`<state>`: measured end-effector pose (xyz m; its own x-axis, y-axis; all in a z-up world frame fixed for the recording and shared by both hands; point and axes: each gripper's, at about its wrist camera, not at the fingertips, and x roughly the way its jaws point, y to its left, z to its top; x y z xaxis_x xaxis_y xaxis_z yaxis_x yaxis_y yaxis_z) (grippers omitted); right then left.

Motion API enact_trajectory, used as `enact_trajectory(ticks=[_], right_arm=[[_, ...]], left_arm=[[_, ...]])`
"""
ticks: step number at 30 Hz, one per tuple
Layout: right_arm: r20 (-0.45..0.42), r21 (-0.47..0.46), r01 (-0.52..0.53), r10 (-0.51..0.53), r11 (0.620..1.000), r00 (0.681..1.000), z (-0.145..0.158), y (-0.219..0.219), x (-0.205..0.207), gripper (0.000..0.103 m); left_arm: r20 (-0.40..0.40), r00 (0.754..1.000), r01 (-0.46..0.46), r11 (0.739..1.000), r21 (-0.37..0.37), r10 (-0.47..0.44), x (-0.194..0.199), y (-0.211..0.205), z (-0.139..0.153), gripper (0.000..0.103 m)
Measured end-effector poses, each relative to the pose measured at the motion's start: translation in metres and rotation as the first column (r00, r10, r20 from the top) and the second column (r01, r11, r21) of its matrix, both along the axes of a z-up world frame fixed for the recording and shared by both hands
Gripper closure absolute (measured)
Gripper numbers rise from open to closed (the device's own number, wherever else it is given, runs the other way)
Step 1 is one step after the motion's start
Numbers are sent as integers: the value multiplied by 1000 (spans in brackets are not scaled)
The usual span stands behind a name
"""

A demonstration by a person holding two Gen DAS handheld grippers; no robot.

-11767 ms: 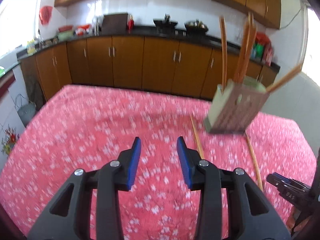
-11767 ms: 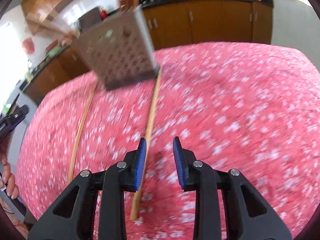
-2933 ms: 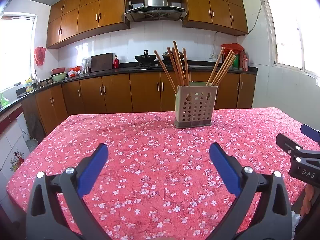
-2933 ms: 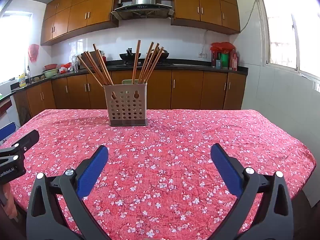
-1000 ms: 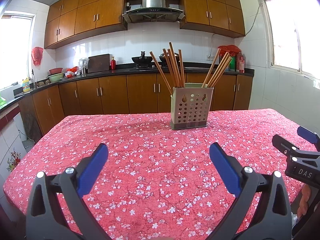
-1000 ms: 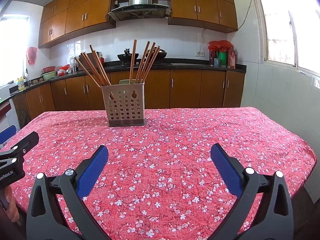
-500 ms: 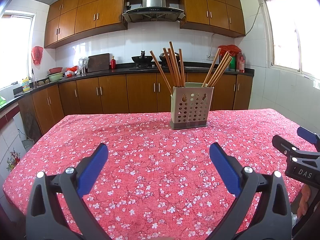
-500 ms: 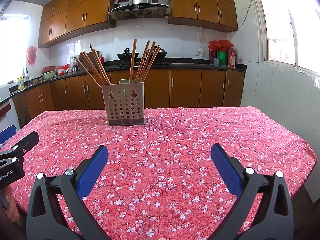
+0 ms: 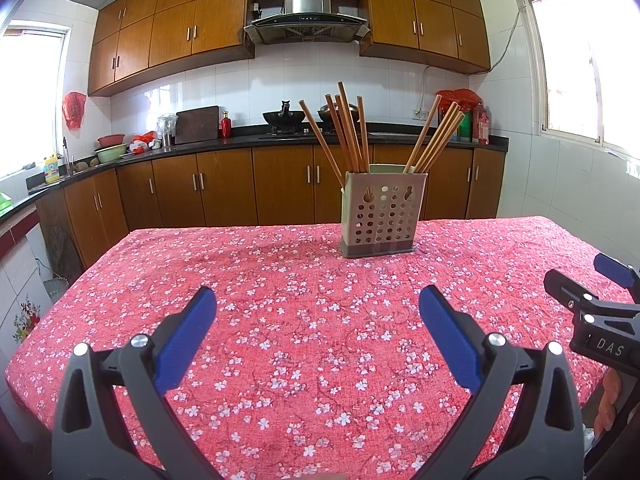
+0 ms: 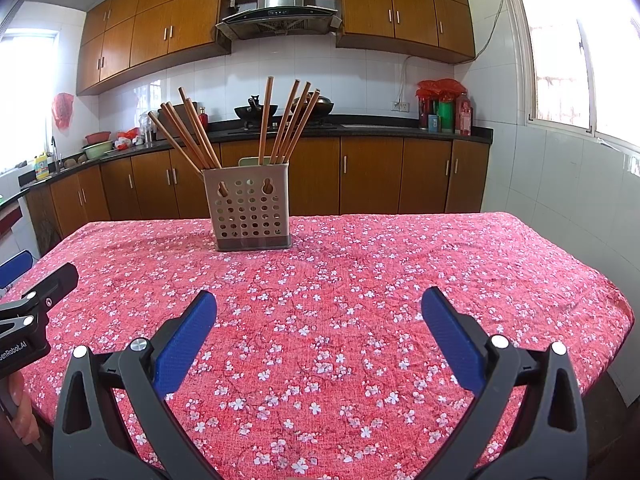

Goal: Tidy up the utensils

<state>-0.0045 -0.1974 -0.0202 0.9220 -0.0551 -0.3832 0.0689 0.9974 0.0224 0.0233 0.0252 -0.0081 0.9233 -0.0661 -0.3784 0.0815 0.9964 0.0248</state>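
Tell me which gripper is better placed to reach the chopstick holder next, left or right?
Neither clearly. Both the left gripper and right gripper hover open and empty, well short of the chopstick holder, slightly right of centre for the left, left of centre for the right.

Wooden cabinets line white-tiled walls; bright windows flank the kitchen.

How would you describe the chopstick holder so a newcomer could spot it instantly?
Start at the table with the red floral cloth. Toward its far side stands the chopstick holder, a beige rectangular caddy with a perforated front and a dark base. It is the only thing standing on the cloth, and wooden chopsticks fan out of its top in two bunches.
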Motion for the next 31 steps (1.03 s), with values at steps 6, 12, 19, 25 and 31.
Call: enact_trajectory(ticks=[6, 12, 19, 25, 31], right_arm=[[-3, 1, 2, -2, 1000, 1000, -3, 1, 0, 2], [-3, 1, 2, -2, 1000, 1000, -2, 0, 0, 2], [-5, 3, 3, -3, 1000, 1000, -4, 1, -1, 2], [-5, 4, 4, -4, 1000, 1000, -4, 1, -1, 2], [-5, 4, 3, -3, 1000, 1000, -4, 0, -1, 2]], left_arm=[[-4, 1000, 0, 1000, -2, 0, 0, 3, -2, 4], [-7, 1000, 0, 1000, -3, 0, 0, 5, -4, 4], [-11, 1000, -3, 1000, -6, 3, 2, 6, -5, 4], [-15, 1000, -7, 1000, -6, 7, 3, 8, -6, 4], [-17, 1000, -5, 1000, -6, 5, 3, 9, -6, 4]])
